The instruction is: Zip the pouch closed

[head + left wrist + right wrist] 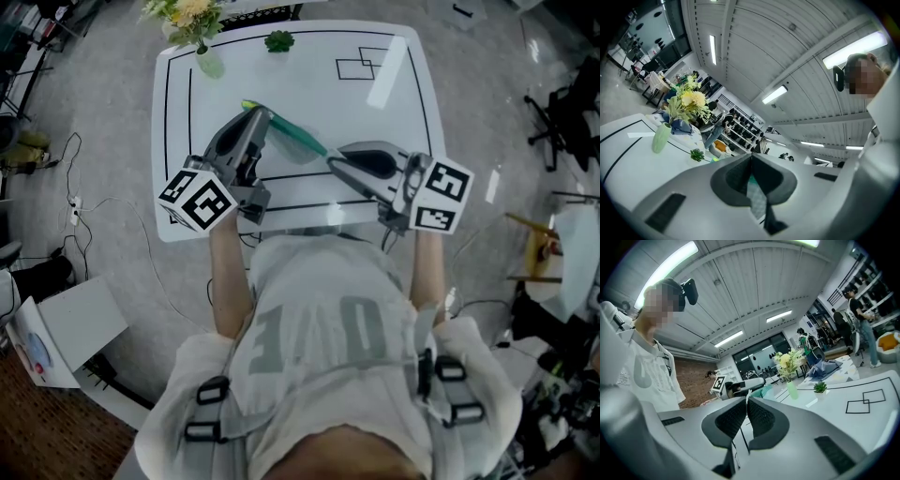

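Pouch [298, 137] stretched over the counter [398, 112]: left gripper [255, 112] jaws pinched its green mesh end, and right gripper [331, 161] jaws pressed on a thin white tab [747, 394], probably the pull. Slack fabric or a slipping tab could jam the zip.
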### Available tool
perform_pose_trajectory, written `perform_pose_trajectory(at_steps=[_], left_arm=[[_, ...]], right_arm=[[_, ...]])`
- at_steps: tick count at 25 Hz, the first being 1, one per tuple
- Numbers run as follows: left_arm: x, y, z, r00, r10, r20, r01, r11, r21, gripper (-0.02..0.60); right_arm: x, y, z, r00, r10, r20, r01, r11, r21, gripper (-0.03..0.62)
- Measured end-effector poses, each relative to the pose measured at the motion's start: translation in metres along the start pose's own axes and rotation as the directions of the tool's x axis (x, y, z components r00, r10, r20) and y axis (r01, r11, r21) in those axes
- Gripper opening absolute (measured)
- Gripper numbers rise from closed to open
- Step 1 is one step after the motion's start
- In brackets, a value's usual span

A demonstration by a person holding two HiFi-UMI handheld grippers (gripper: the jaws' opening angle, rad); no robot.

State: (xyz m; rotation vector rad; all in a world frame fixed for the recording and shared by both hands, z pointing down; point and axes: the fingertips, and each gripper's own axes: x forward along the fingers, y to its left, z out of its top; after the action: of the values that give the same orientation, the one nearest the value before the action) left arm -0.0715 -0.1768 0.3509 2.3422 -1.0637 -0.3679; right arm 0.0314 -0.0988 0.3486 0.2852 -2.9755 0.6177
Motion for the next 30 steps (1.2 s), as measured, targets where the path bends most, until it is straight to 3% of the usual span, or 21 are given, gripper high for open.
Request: perform_pose_trajectory(at_steps=[16,21,30], left_arm=[[-0.020,0.025,0.006,0.994,0.103,0.045,-0.101,0.994,-0.031,0.009],[-0.026,0.030,0.005,0.989,0.143,0.044,-0.143,0.990,0.008,0.009],[-0.025,0.027,0.001,0.987,0.152,0.043,-0.153,0.988,0.011,0.009]], right_arm=[[-0.013,-0.003,-0.015,1.000,-0.018,-0.009,0.019,0.999,0.050,0.017],[-0.020,-0.009,-0.022,0.999,-0.050,-0.019,0.051,0.997,0.062,0.017],[-0.028,-0.015,-0.025,0.997,-0.072,-0.018,0.073,0.995,0.070,0.017]])
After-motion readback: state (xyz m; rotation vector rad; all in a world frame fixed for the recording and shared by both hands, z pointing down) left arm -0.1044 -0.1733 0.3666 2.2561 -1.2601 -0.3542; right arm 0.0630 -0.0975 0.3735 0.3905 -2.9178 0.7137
